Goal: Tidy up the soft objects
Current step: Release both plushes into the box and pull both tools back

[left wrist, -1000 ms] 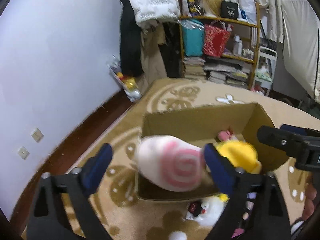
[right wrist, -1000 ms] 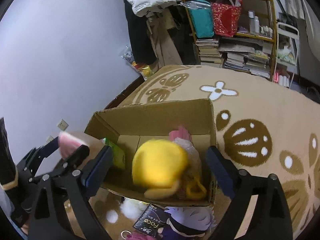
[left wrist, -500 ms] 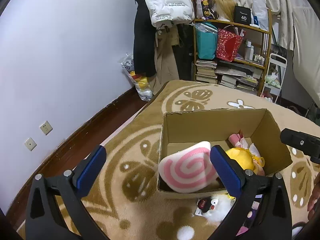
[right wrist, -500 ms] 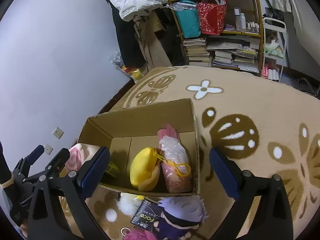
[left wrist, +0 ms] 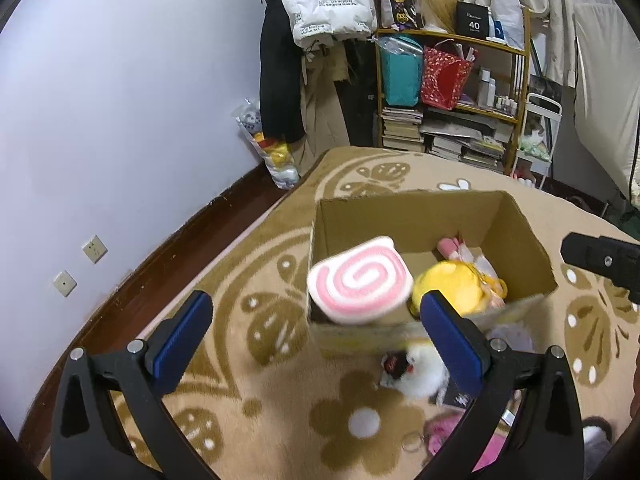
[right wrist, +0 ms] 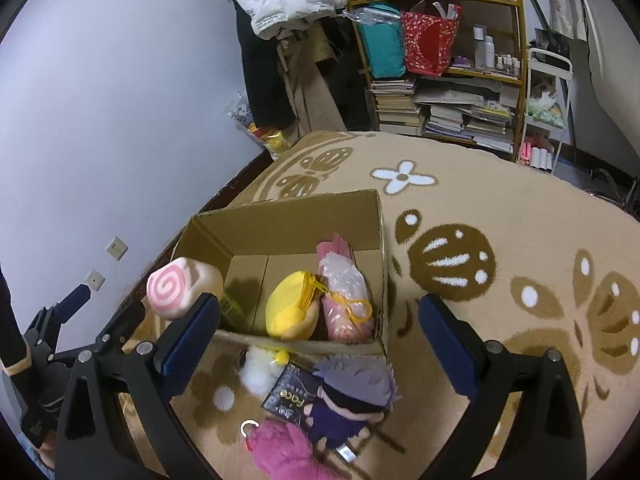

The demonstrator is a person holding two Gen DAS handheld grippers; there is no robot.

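Left wrist view: swirl cushion [left wrist: 360,280] perched on box [left wrist: 404,208] near-left corner, apparently loose (blurred). Soft, light; best pinched mid-body. Both grippers [left wrist: 316,332] [right wrist: 320,332] spread, empty.

A lived-in room of a home, likely a bedroom or spare room. Tan rug [right wrist: 500,208] with brown butterflies and white flowers over dark wood floor [left wrist: 168,256]. Lilac wall [left wrist: 120,100] with two sockets [left wrist: 95,248] low down. Wooden shelf [right wrist: 440,60] at the far side, crammed with stacked books [right wrist: 460,120], a teal bag [right wrist: 382,50], a red bag [right wrist: 430,42] and small bottles [right wrist: 482,46]. White puffer jacket [left wrist: 328,0] and dark coat [left wrist: 276,68] hanging beside it. Plush toys [right wrist: 352,396] scattered on the rug by a cardboard box [right wrist: 280,216].
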